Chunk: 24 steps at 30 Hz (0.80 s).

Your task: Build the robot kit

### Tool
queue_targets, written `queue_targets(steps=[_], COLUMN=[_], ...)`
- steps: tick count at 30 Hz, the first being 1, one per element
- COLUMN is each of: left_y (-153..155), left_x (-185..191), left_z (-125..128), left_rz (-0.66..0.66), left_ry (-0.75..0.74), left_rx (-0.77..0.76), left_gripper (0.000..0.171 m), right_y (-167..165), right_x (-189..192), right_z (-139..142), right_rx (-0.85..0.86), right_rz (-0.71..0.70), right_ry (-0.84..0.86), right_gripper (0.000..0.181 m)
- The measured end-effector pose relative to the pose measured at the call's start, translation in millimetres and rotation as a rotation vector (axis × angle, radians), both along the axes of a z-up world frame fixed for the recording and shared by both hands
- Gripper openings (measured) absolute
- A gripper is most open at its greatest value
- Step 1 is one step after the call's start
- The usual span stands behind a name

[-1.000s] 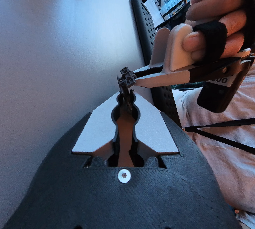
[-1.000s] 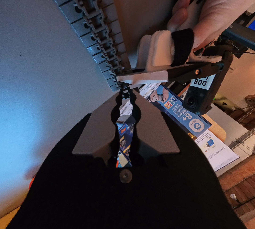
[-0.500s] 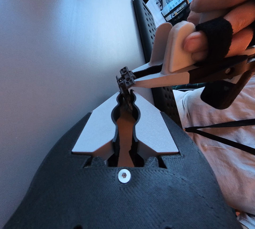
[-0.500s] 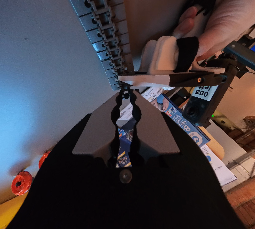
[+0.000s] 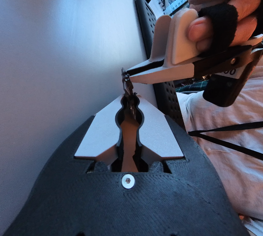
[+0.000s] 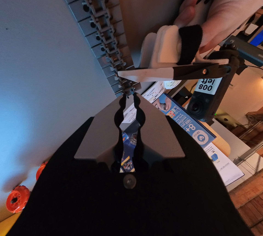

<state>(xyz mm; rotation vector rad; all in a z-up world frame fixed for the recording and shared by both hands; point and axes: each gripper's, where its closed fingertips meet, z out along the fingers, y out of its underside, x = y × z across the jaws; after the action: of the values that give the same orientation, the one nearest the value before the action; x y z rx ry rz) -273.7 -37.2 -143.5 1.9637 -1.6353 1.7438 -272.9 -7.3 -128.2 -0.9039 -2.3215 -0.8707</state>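
Hand-held grippers (image 5: pixel 129 96) (image 6: pixel 129 95) pinching track chain (image 6: pixel 99 19)

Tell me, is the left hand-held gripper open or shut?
Shut: the left hand-held gripper pinches a dark link between its fingertips.

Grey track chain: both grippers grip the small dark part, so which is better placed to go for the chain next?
Probably right. The right gripper points at the track chain, whose end lies just past its tips. The left gripper faces a black perforated panel, with no chain in its view.
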Motion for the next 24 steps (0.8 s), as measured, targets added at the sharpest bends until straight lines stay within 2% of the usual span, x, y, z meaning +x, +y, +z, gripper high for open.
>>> queue_targets(steps=[6, 20, 22, 24], left_y=[0, -1, -4, -8], left_x=[0, -1, -3, -9], left_z=[1, 1, 3, 3], left_rz=[-0.002, -0.007, -0.024, -0.044], left_ry=[-0.003, -0.007, -0.012, -0.007], left_rx=[-0.013, -0.015, -0.024, -0.036], left_gripper=[0.006, 0.006, 0.006, 0.006], right_y=[0, 4, 9, 13], right_x=[3, 7, 11, 19], right_z=[1, 13, 16, 12], right_rx=[-0.013, -0.013, -0.036, -0.173], right_rz=[-0.019, -0.078, -0.140, -0.304], right_ry=[0.052, 0.174, 0.251, 0.405], right_gripper=[0.002, 0.004, 0.003, 0.004])
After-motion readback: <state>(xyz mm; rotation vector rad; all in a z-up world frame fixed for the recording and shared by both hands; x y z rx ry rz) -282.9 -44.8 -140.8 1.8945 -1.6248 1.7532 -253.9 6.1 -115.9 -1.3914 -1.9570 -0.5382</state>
